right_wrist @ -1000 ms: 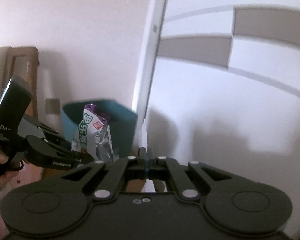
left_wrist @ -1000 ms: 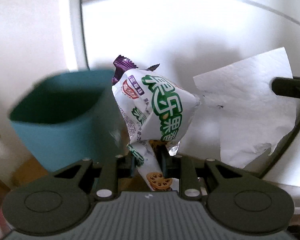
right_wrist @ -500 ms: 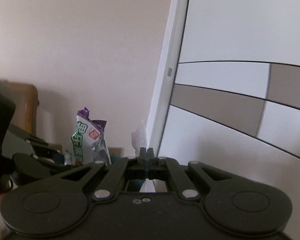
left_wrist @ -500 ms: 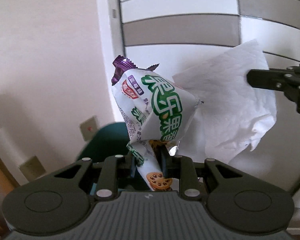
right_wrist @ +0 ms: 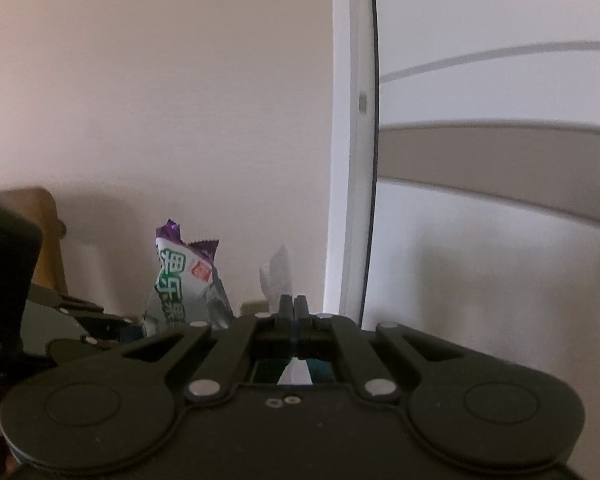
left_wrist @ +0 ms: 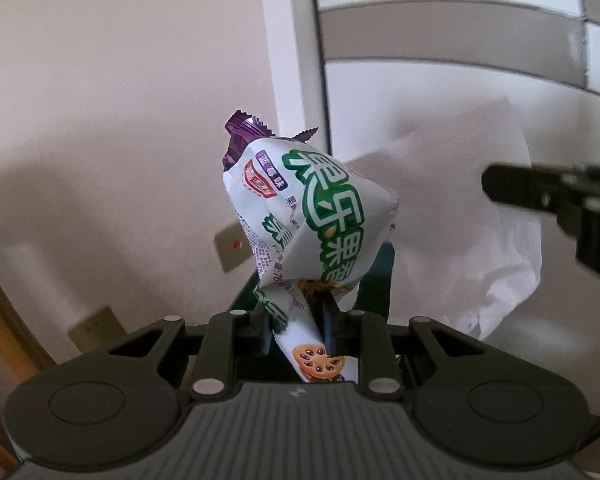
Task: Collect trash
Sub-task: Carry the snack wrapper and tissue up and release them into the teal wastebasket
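Your left claw is clamped on the snack wrapper, your right claw on the white tissue. Both hang above the teal bin; neither is dropped in yet.

A pale wall stood behind, bearing a socket with a red dot. Beside it rose a white door frame and a white-and-grey panelled door.
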The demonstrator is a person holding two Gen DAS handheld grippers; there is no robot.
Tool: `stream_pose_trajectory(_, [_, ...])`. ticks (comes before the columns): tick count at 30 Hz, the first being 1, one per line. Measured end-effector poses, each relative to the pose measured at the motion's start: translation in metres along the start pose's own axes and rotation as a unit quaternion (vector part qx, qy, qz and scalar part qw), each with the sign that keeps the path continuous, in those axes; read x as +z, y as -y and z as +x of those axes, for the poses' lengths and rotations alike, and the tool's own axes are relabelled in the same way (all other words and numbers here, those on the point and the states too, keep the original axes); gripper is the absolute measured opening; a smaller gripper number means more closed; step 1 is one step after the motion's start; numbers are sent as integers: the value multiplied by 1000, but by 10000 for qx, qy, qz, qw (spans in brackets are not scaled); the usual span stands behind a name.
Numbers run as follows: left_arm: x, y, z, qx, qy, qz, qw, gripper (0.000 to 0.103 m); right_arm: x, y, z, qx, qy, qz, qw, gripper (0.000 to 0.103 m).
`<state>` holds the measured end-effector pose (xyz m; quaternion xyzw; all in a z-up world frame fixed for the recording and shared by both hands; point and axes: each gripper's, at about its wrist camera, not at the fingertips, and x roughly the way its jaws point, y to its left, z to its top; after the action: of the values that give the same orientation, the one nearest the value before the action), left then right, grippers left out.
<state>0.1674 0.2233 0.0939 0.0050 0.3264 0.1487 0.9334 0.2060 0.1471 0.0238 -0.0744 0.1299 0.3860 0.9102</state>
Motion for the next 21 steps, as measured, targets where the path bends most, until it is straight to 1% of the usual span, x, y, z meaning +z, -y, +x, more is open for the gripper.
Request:
stream_pose_trajectory(7, [-10, -3, 43, 47, -444, -40, 9990, 23, -31, -2, 35, -44, -487, -20, 9988, 0])
stream_pose_trajectory(10, [-13, 0, 60, 25, -606, -33, 9982, 23, -39, -1, 43, -69, -691, -22, 9976, 0])
stream_pose_trajectory(12, [-20, 3, 68, -14, -727, -37, 9973, 23, -44, -3, 46, -144, -784, -57, 9968, 0])
stream_pose_trajectory(15, [-26, 7, 78, -92, -935, -60, 9956, 23, -54, -5, 45, -119, -952, -102, 9953, 0])
stream_pose_trajectory(18, [-30, 12, 88, -139, -1094, -31, 9939, 24, -59, -6, 50, -156, -1178, -151, 9928, 5])
stream_pose_trajectory(20, [-32, 14, 94, -153, -1152, 26, 9932, 24, -60, -7, 52, -207, -1262, -169, 9916, 6])
stream_pose_trajectory(21, [-34, 16, 96, -154, -1167, 73, 9930, 24, -61, -7, 51, -243, -1276, -187, 9913, 10])
